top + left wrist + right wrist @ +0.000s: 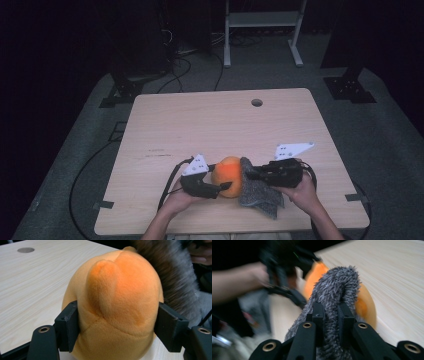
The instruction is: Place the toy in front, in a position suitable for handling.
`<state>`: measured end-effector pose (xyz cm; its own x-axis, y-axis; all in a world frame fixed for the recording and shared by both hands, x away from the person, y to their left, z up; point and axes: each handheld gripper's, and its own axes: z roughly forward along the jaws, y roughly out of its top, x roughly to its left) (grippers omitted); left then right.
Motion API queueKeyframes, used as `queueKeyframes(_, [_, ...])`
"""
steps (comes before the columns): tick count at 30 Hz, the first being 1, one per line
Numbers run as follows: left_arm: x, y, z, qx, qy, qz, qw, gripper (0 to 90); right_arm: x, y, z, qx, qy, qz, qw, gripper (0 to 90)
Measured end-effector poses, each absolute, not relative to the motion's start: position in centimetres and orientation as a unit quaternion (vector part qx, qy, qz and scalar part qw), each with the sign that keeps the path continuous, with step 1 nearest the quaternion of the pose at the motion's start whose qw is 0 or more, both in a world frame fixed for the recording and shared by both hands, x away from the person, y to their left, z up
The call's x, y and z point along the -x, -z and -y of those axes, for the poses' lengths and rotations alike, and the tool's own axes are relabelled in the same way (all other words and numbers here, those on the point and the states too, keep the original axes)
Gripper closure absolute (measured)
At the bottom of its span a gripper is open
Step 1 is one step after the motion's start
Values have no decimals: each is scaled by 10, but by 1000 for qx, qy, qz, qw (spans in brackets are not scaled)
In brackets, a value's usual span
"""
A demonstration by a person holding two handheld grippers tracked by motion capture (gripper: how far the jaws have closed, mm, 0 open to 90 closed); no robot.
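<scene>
An orange plush toy (227,175) sits near the front edge of the wooden table (200,120). A grey fuzzy cloth (257,192) lies against its right side. My left gripper (223,176) comes in from the left. In the left gripper view its jaws press into both sides of the plush (117,297), and the grey cloth (172,272) lies behind it. My right gripper (250,175) reaches in from the right. In the right gripper view it (332,315) is shut on a raised fold of the cloth (337,287), with the orange plush (364,302) just beyond.
A round cable hole (257,102) sits near the table's far edge. Behind the table, a white metal frame (262,30) and dark stand feet (350,87) rest on the grey floor. Black cables (85,170) run along the floor at the left.
</scene>
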<state>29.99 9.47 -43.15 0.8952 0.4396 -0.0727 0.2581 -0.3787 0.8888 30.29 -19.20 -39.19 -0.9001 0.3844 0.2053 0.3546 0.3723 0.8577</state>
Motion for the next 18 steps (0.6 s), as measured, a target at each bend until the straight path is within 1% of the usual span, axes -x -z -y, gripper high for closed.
queueKeyframes(1, [-298,431,-93,-829,-88,-209,511,284,-304,396,189,-227,-501,-835,20,786])
queueKeyframes(4, [-297,430,-96,-826,-66,-197,525,274,-310,405,198,-248,-509,-824,8,786])
queueKeyframes(5, [-297,431,-96,-824,-65,-196,528,284,-311,405,201,-256,-507,-823,14,785])
queueKeyframes(7, [-297,431,-93,-825,-79,-199,523,303,-309,406,202,-262,-507,-821,21,786])
queueKeyframes(10, [-298,432,-93,-823,-86,-210,522,329,-298,400,191,-236,-507,-828,38,788])
queueKeyframes(12, [-299,433,-96,-820,-81,-217,524,333,-292,397,181,-207,-507,-836,31,787])
queueKeyframes(14, [-298,434,-97,-820,-82,-217,524,339,-293,396,179,-204,-499,-841,37,786])
queueKeyframes(16, [-298,434,-97,-818,-81,-219,526,340,-298,397,186,-223,-500,-836,42,787])
queueKeyframes(18, [-297,434,-96,-819,-80,-215,526,337,-306,399,199,-260,-497,-826,59,786])
